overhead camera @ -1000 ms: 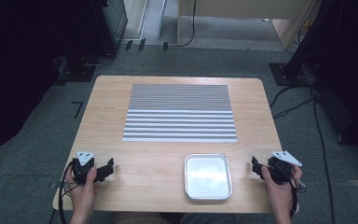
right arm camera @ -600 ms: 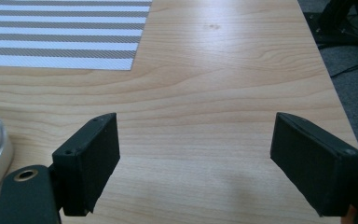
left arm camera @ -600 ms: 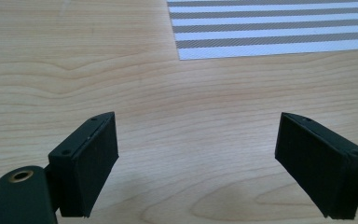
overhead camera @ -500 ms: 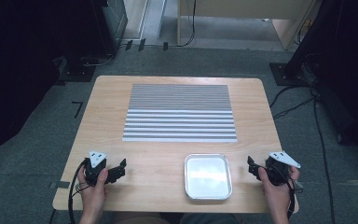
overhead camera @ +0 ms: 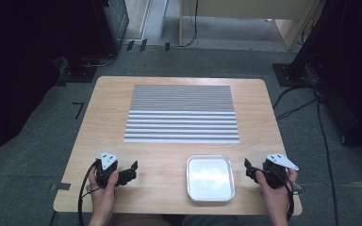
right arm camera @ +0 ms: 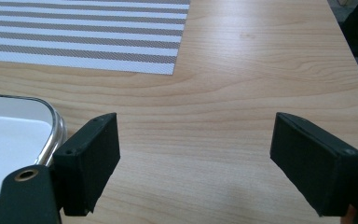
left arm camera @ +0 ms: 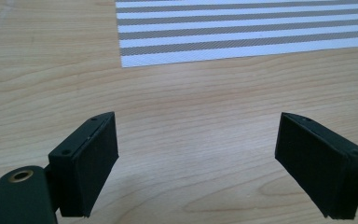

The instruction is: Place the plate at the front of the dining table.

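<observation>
- Tray [overhead camera: 210, 177], a shiny metal one with rounded corners, lies in the lower middle of the high view, on the near part of the table [overhead camera: 169, 155], a little right of the centre.
- In the right gripper view the rim of the tray [right arm camera: 56, 122] is at the left edge, just beside the left jaw and not touching it.
- Right gripper [overhead camera: 249, 170] is at the lower right of the high view, near the right side of the tray. Its jaws stand wide apart with nothing between them, only bare wood.
- Left gripper [overhead camera: 132, 170] is at the lower left of the high view, well apart from the tray. Its jaws are also spread wide and hold nothing.
- A striped mat [overhead camera: 181, 113], grey and white, covers the middle of the table; its near edge is in the upper part of both gripper views.
- The table is light wood with rounded corners.
- Grey carpet floor [overhead camera: 42, 141] goes around the table. Black cables [overhead camera: 311, 106] run over it at the right, and dark equipment [overhead camera: 99, 28] stands at the upper left.
</observation>
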{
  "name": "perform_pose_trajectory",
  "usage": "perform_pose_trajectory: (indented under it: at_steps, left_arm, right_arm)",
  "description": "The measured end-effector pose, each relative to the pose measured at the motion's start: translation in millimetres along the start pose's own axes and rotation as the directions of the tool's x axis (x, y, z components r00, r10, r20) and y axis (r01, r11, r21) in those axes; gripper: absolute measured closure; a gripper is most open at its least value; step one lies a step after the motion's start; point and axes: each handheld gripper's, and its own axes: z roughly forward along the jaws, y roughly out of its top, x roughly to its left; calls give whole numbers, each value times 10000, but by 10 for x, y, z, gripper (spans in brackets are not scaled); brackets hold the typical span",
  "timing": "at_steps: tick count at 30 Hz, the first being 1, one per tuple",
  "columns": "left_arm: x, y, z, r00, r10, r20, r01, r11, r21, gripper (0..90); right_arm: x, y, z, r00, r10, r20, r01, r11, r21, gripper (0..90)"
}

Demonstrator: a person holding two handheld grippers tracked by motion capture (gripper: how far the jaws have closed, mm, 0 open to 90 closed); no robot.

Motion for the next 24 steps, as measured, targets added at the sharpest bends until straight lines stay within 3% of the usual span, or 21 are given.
perform_pose_trajectory:
  at_steps: [9,24]
  left_arm:
    - [-156,-7,37,9994,80,328,-82,10000,52,132]
    - [-576,8,144,9935,403,1062,-412,9991,64,132]
  right_arm:
    - [62,7,-21,9999,-79,-140,78,10000,-24,160]
    - [161,15,-60,9991,-210,-369,203,9996,-176,160]
